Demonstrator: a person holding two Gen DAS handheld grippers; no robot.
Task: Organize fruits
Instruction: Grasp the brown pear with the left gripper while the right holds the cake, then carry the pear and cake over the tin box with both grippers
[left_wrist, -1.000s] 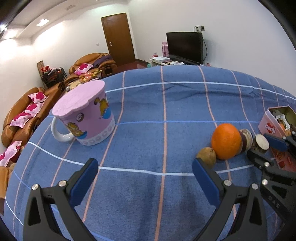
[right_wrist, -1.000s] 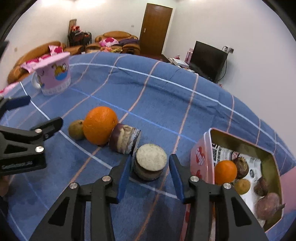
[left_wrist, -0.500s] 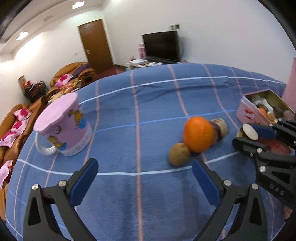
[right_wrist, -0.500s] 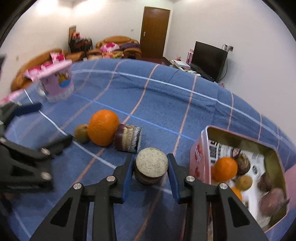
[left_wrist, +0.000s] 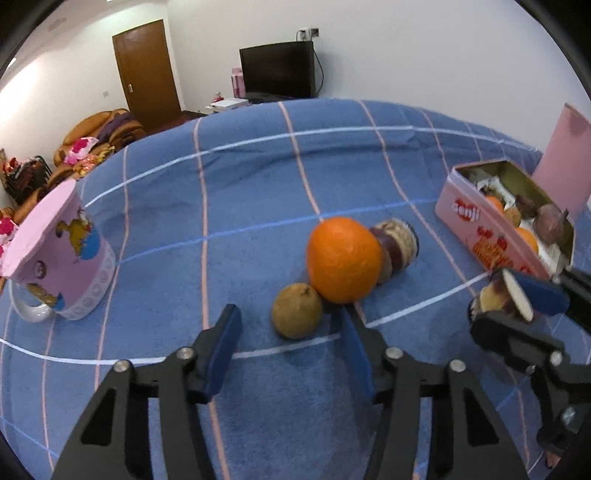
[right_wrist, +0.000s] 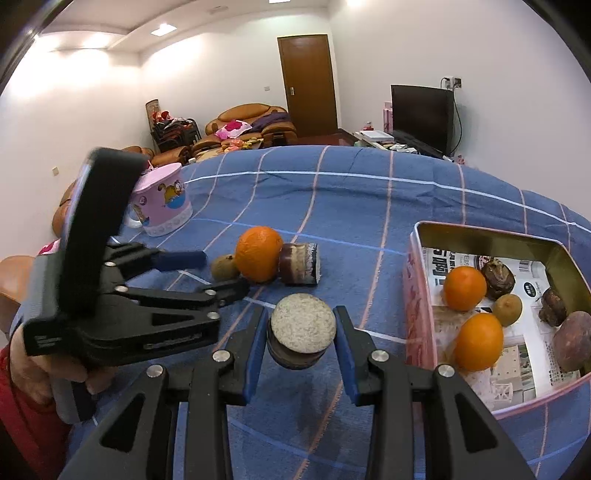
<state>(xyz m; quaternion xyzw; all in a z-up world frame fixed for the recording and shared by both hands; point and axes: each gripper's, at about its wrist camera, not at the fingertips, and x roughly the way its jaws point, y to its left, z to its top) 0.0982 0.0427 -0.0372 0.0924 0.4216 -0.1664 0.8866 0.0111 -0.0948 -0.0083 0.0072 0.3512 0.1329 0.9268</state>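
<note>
On a blue checked cloth (right_wrist: 369, 206), the right gripper (right_wrist: 301, 341) pinches a cut round slice (right_wrist: 302, 328) just left of an open pink tin (right_wrist: 413, 295) that holds oranges and other fruit. Left of the tin, an orange (left_wrist: 343, 258) touches a small brown fruit (left_wrist: 296, 311) and another cut piece (left_wrist: 397, 247). The left gripper (left_wrist: 290, 350) hangs spread wide, with the brown fruit just beyond its fingertips, and a pink mug (left_wrist: 59, 258) stands far left of the tin.

Just ahead of the left gripper (left_wrist: 290, 341) lies a small round fruit (left_wrist: 296, 311), an orange (left_wrist: 343, 259) behind it, the tin (left_wrist: 480, 236) far right, the mug (left_wrist: 55, 254) far left
</note>
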